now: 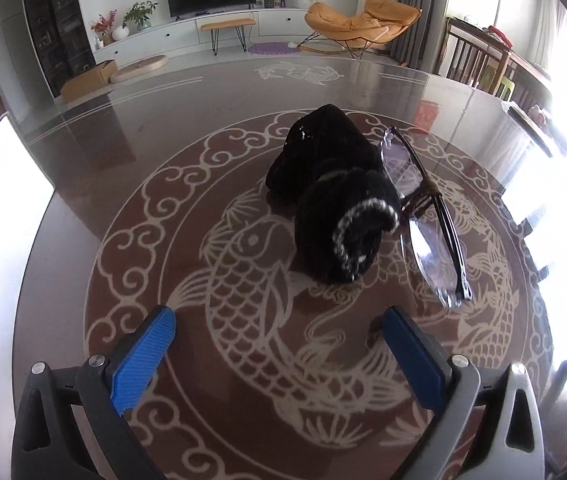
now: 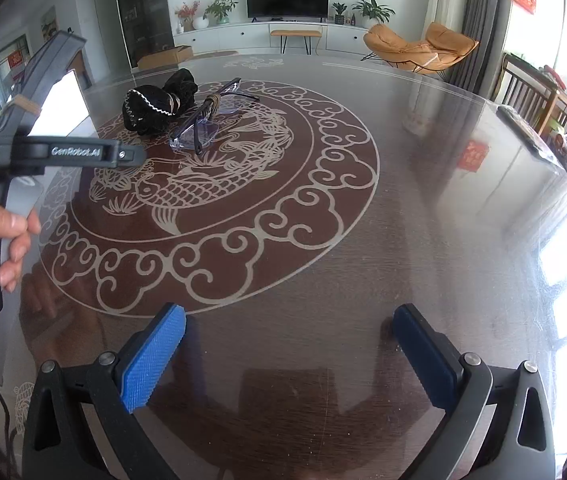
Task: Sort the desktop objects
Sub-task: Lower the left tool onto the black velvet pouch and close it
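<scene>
Glasses (image 1: 423, 216) beyond left tool (image 1: 279, 338)

pouch (image 1: 335, 196): black fabric, white-trimmed mouth, lying crumpled on its side | glasses (image 1: 423, 208): clear lenses, dark frame, folded, touching the pouch's right side | both on patterned worktop (image 1: 123, 208)

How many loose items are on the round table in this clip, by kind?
Black fabric pouch: 1
Folded glasses with clear lenses: 1
Total: 2
Both lie touching on the table; the left claw and right claw are open and empty.
</scene>
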`<state>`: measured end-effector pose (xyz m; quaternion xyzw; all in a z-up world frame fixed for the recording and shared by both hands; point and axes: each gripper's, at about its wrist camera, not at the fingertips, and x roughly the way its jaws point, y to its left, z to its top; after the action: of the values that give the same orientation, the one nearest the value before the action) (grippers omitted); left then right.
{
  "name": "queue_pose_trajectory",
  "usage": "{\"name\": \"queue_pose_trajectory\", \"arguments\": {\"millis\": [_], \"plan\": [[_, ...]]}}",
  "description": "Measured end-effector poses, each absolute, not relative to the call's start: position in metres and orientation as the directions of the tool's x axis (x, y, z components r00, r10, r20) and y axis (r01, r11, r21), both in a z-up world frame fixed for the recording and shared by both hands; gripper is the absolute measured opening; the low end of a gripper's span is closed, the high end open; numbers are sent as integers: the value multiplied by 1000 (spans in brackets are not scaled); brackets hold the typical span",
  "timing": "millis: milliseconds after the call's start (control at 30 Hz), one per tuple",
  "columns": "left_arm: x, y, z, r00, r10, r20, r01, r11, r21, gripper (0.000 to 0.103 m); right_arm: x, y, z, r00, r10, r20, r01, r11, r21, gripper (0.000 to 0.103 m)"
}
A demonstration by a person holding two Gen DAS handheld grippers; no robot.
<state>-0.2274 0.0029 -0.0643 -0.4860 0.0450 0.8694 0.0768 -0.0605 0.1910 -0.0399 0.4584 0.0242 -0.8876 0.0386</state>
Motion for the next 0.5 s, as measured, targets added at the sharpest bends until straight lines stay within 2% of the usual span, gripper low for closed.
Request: {"name": "queue_pose_trajectory", "arguments": {"millis": [200, 233, 267, 333, 400, 500], "plan": [[-271, 17, -61, -501, 68, -863, -146, -989, 7, 103, -61, 191, -40, -577, -46, -816, 91, -996, -8, 103], [-275, 19, -60, -508, 62, -859, -141, -990, 13, 97, -61, 191, -40, -577, -46, -815, 91, -996, -8, 103], [-276, 19, -58, -531, 64, -845, -136, -991, 11, 87, -61, 191, -40, -577, -46, -815, 91, -996, -8, 103], [-275, 21, -53, -561, 65, -825, -133, -991, 12, 43, -61, 191, -40, -577, -46, -815, 91, -996, -8, 103], [-268, 22, -54, -571, 71, -818, -150, -988, 19, 34, -61, 191, -40, -577, -46, -815, 91, -996, -8, 103], [-245, 19, -55, -596, 54, -801, -162, -985, 54, 34, -61, 191, -41, -577, -46, -815, 91, -996, -8, 103]]}}
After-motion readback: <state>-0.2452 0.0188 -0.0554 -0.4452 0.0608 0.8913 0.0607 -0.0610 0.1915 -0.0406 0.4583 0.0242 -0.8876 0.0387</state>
